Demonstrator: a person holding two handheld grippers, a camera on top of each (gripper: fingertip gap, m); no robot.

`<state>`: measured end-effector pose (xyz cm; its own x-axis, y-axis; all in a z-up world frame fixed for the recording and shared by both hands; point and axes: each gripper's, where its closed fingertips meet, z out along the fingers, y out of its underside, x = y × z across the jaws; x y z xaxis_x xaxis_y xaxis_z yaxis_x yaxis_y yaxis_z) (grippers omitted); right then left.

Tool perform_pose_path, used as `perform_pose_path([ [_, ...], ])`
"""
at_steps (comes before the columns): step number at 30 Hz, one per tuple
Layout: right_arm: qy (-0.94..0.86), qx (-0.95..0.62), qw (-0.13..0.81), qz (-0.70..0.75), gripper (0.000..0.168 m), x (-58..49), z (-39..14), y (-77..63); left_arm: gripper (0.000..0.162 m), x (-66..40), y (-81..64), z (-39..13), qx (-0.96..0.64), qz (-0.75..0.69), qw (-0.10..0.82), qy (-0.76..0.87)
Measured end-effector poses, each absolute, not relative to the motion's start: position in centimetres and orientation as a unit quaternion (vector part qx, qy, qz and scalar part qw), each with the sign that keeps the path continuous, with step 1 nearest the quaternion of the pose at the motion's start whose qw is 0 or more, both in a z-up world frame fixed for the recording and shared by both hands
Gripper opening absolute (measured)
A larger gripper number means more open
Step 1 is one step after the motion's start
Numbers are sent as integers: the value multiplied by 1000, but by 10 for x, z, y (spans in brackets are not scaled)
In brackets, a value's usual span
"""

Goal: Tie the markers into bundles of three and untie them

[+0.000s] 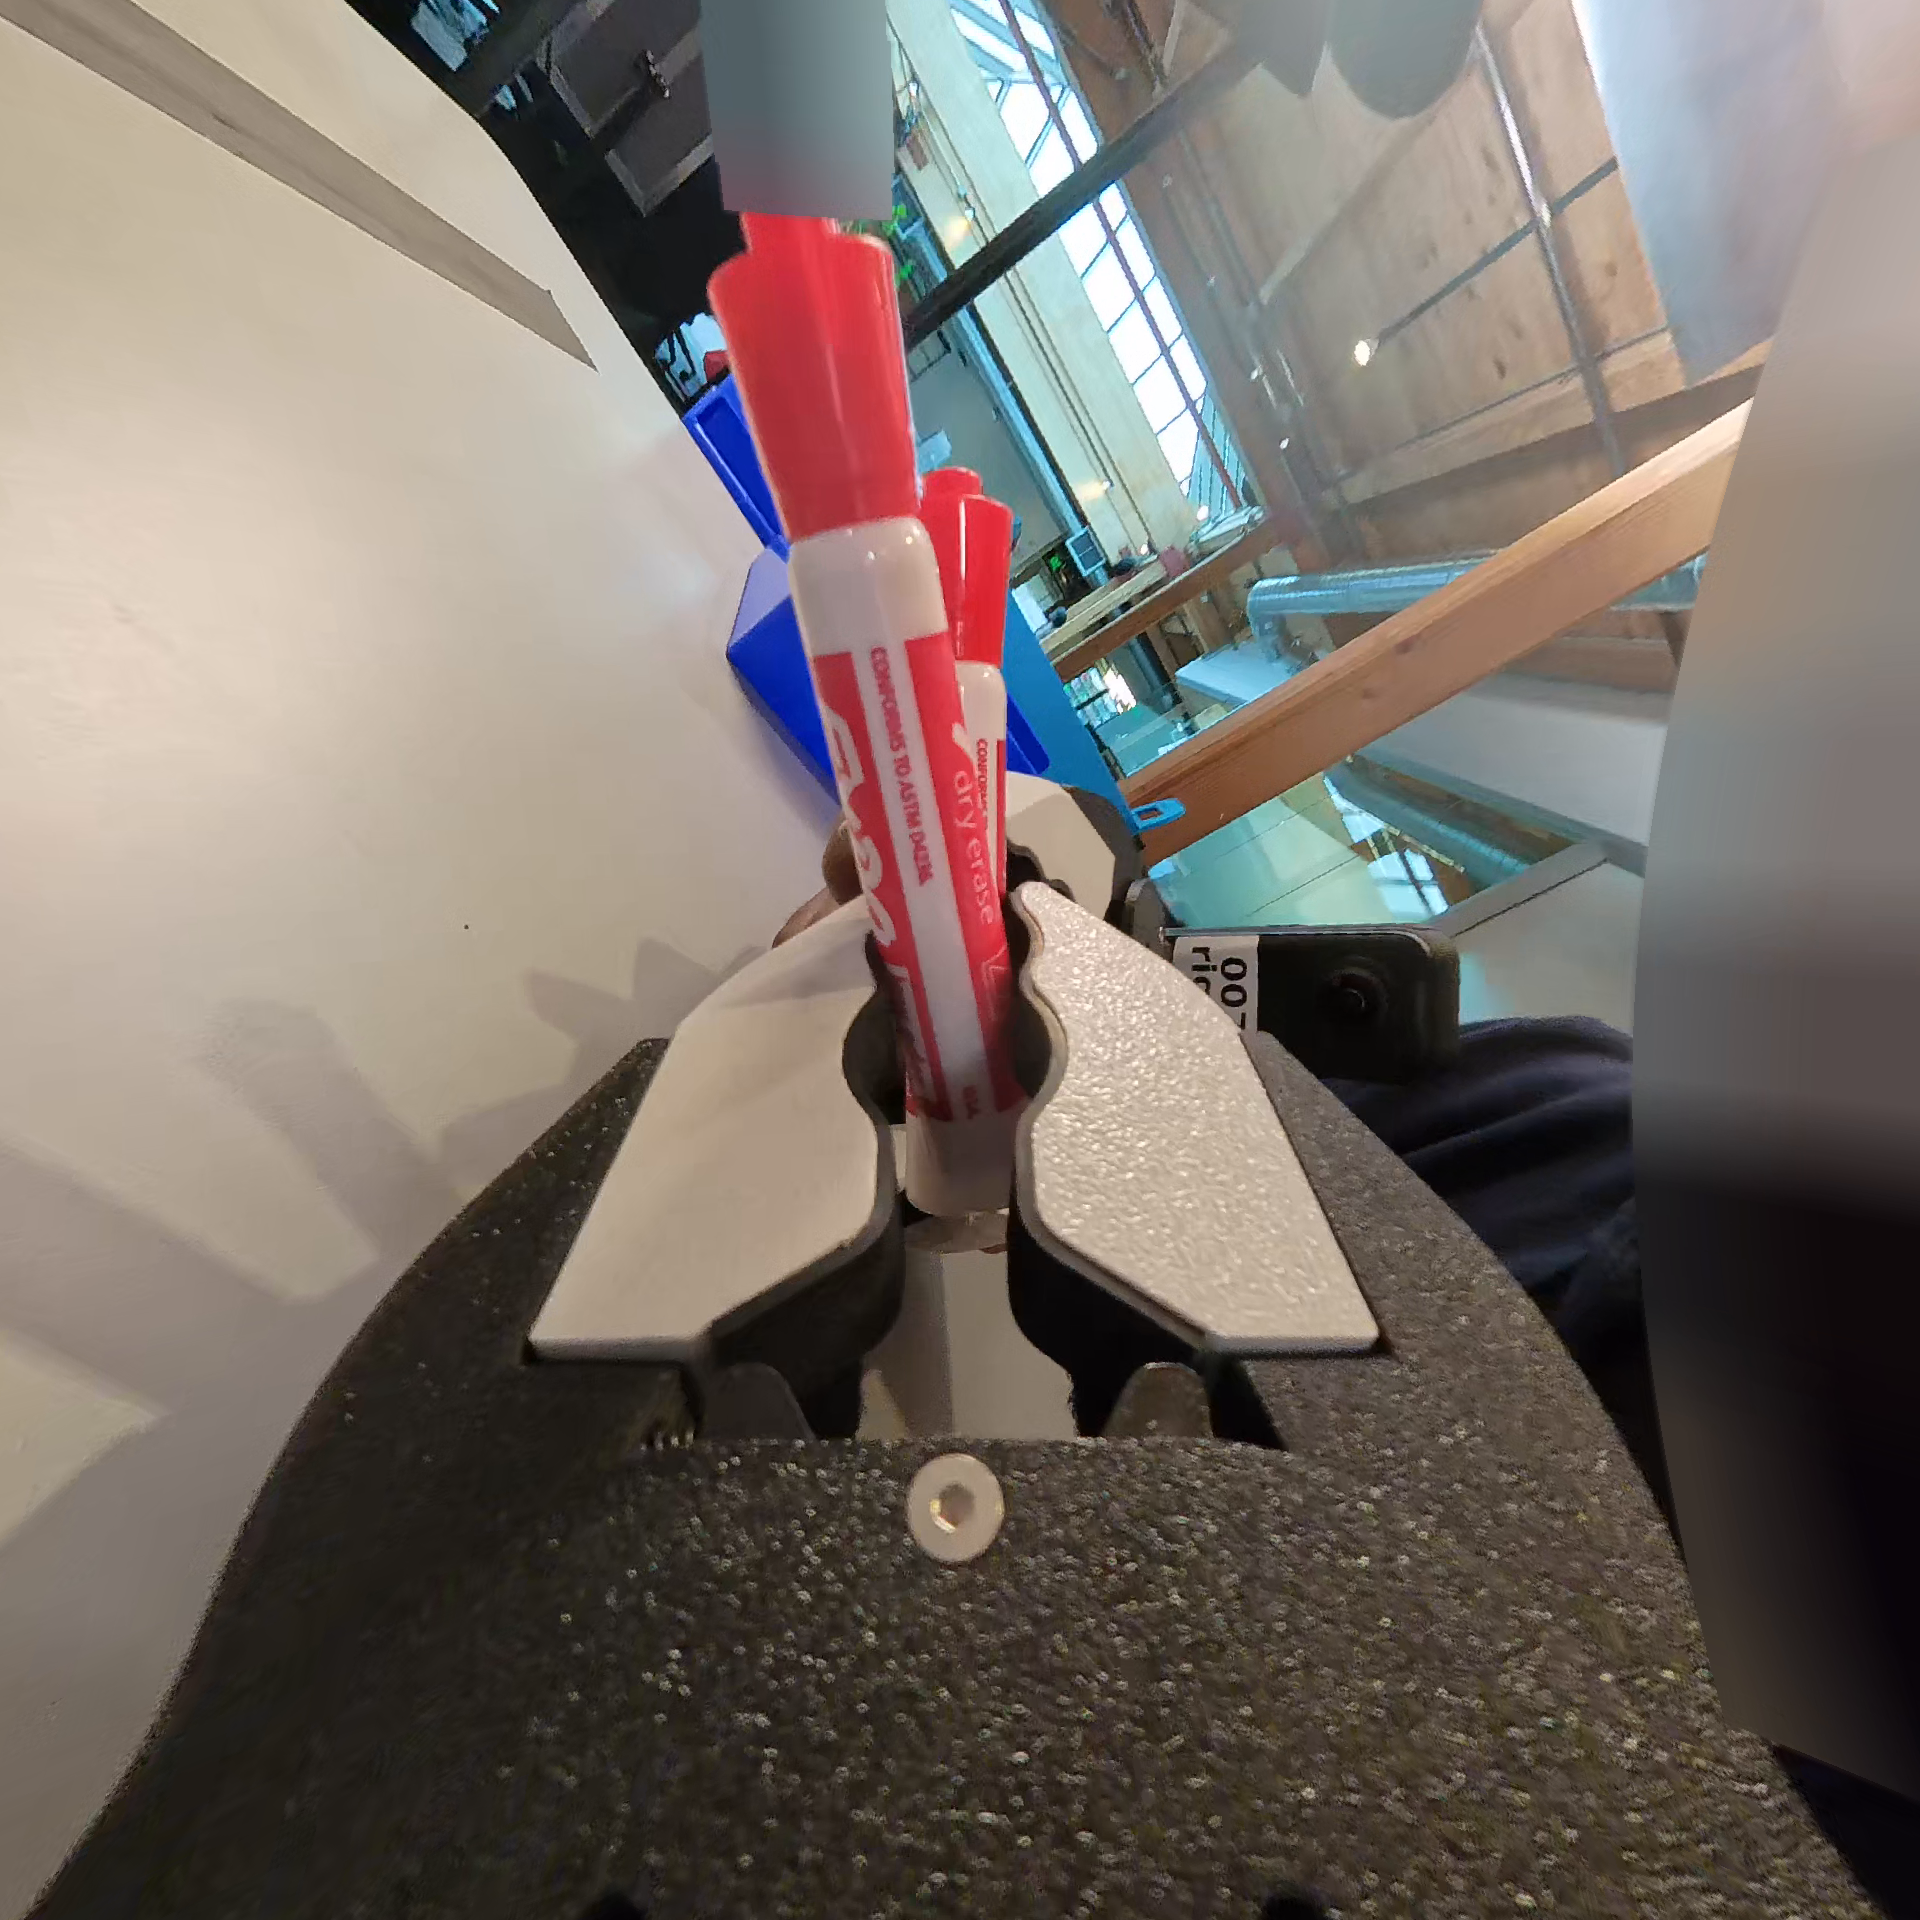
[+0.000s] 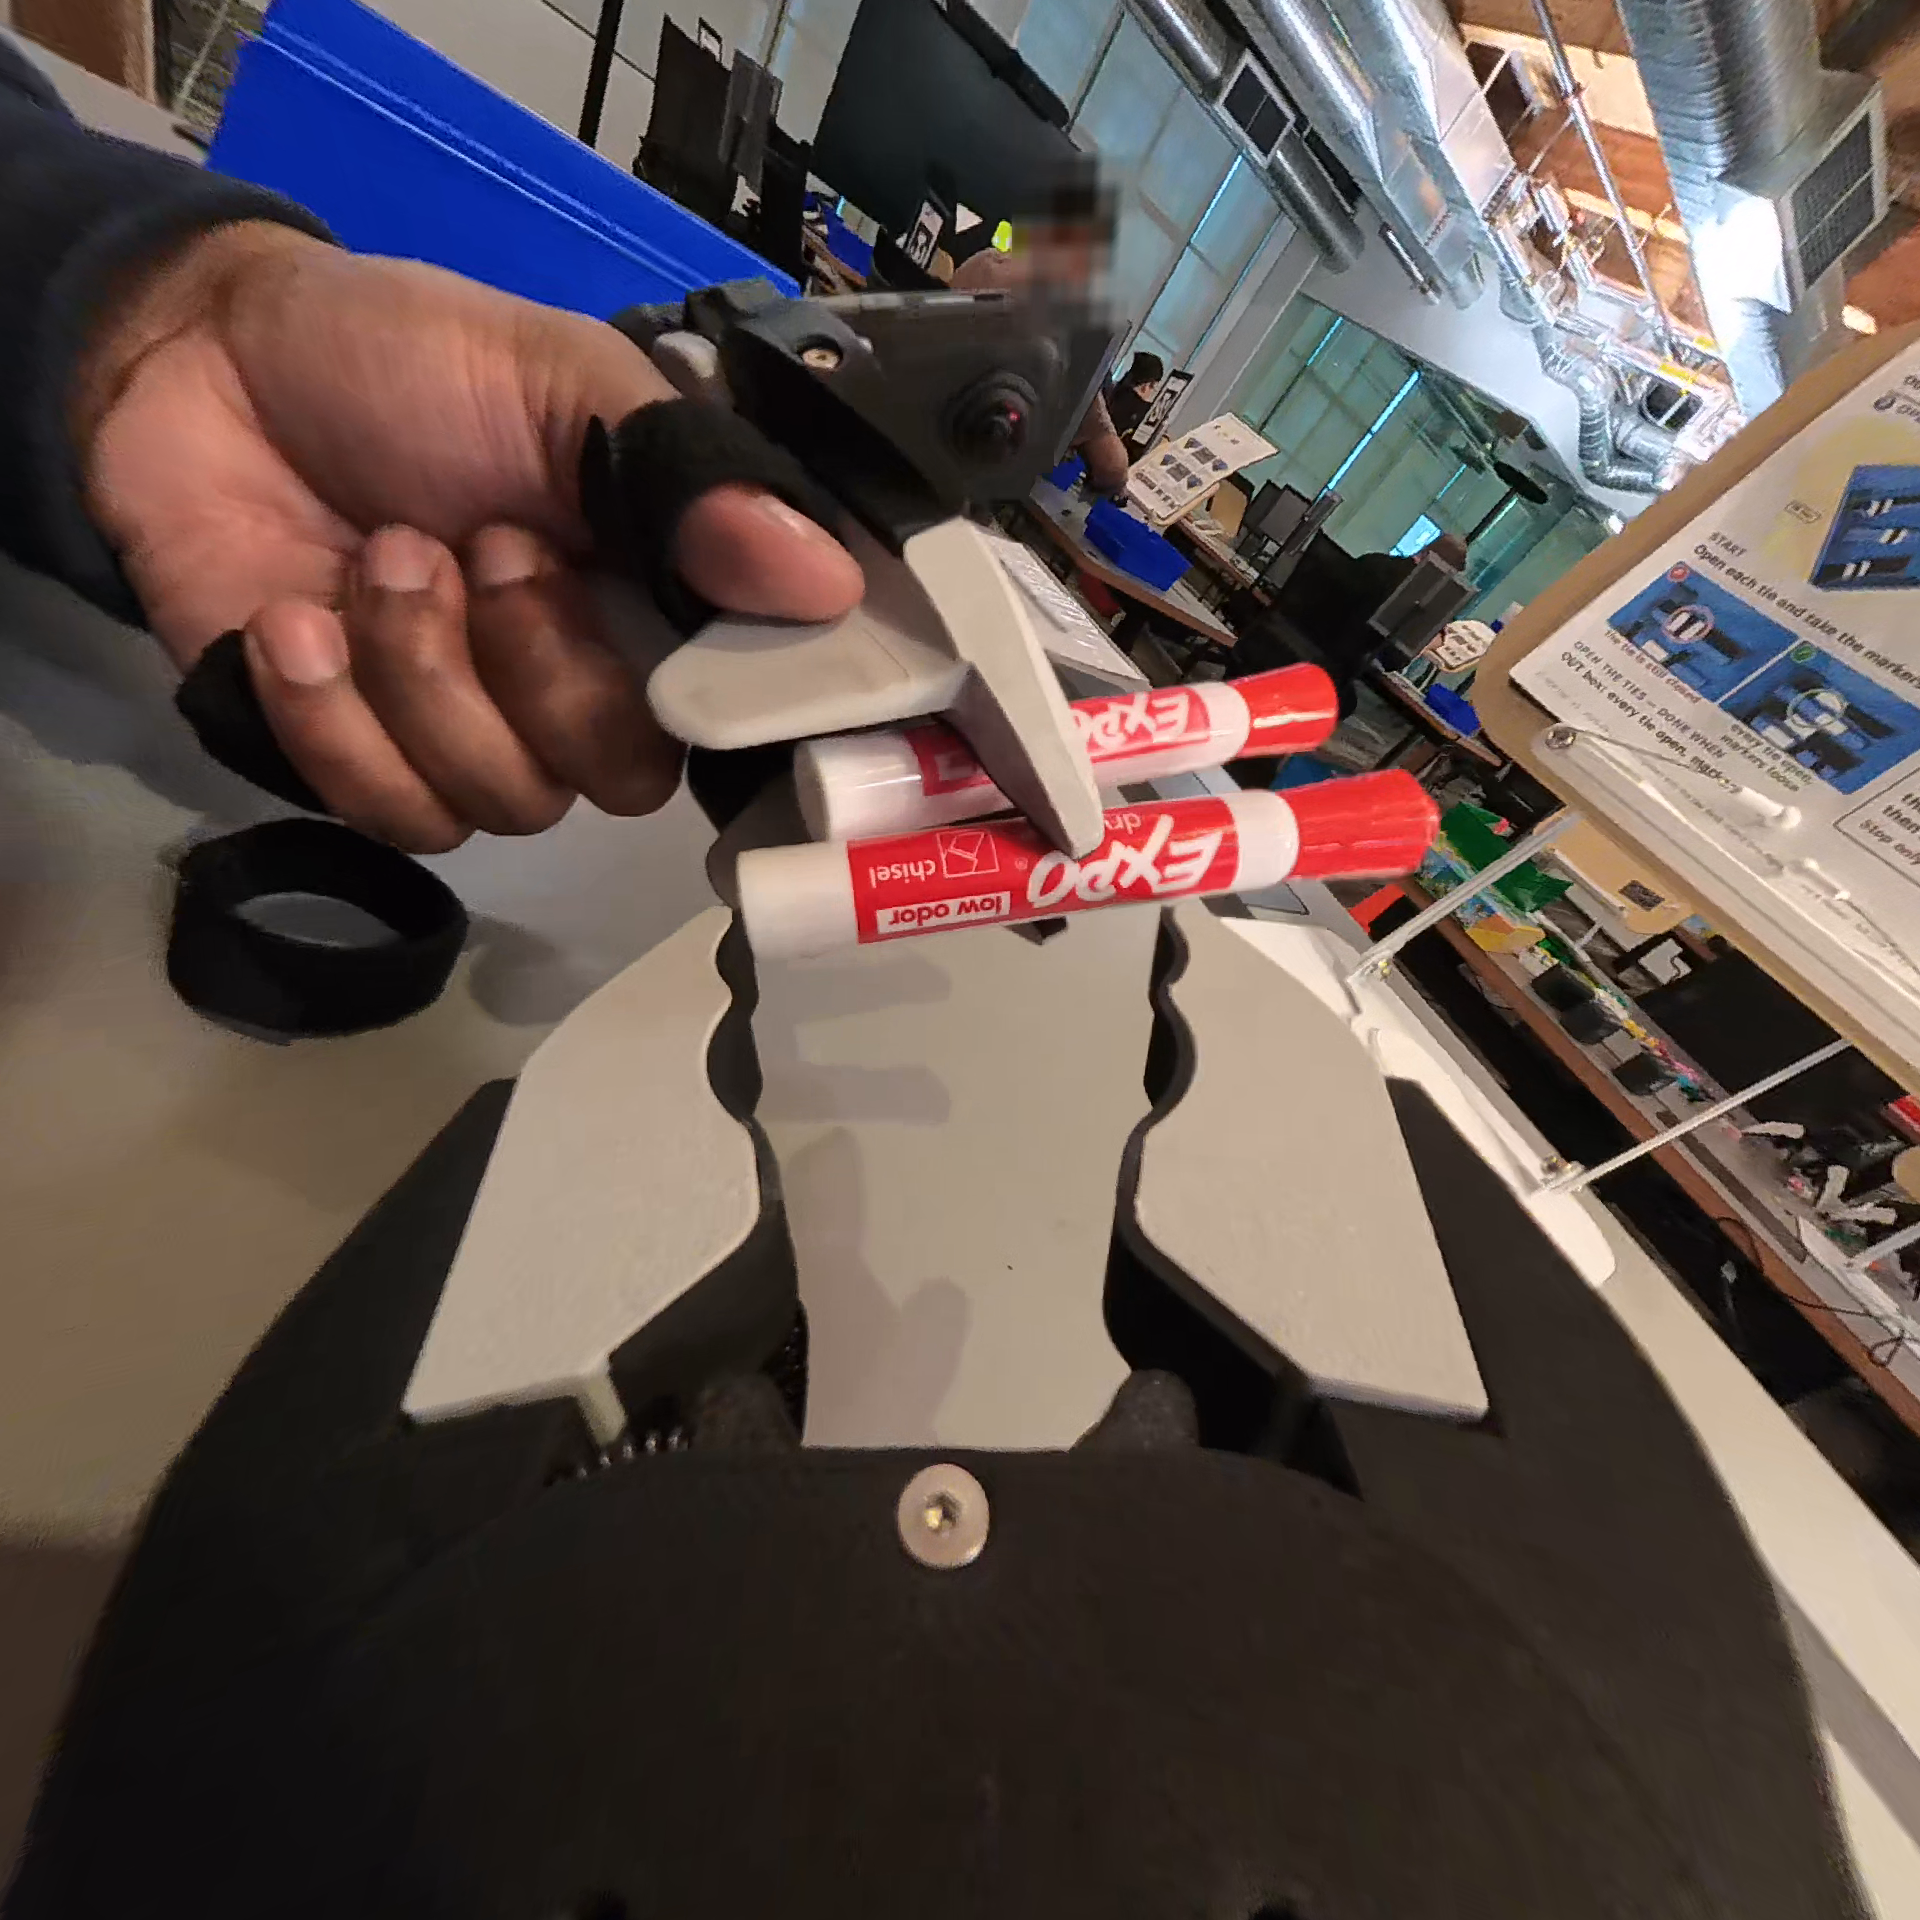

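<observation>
My left gripper (image 1: 940,935) is shut on a bunch of red markers with white barrels (image 1: 883,707), which stick out forward past its fingertips, caps away from me. In the right wrist view a hand (image 2: 395,499) holds that gripper, and one grey finger (image 2: 987,665) presses across two visible markers (image 2: 1049,883); any third marker is hidden. My right gripper (image 2: 945,956) is open and empty, its tips just below the held markers and above the white table (image 2: 956,1195). A black strap loop (image 2: 312,925) lies on the table to the left.
A blue bin (image 2: 447,177) stands at the back left, and it also shows behind the markers in the left wrist view (image 1: 769,644). An instruction board on a stand (image 2: 1766,644) is at the right table edge. A dark sleeve (image 1: 1507,1143) is at the right. My two grippers' fingertips are within a few centimetres of each other.
</observation>
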<state>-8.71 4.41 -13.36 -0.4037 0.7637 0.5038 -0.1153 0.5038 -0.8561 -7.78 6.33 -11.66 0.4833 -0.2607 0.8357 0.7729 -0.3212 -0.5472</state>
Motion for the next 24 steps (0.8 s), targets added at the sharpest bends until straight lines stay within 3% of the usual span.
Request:
perform_pose_path([
  [24,-736,-192,476,441,66,-80,-143,31,20,-57,57,-130,-749,-397,525,-78],
])
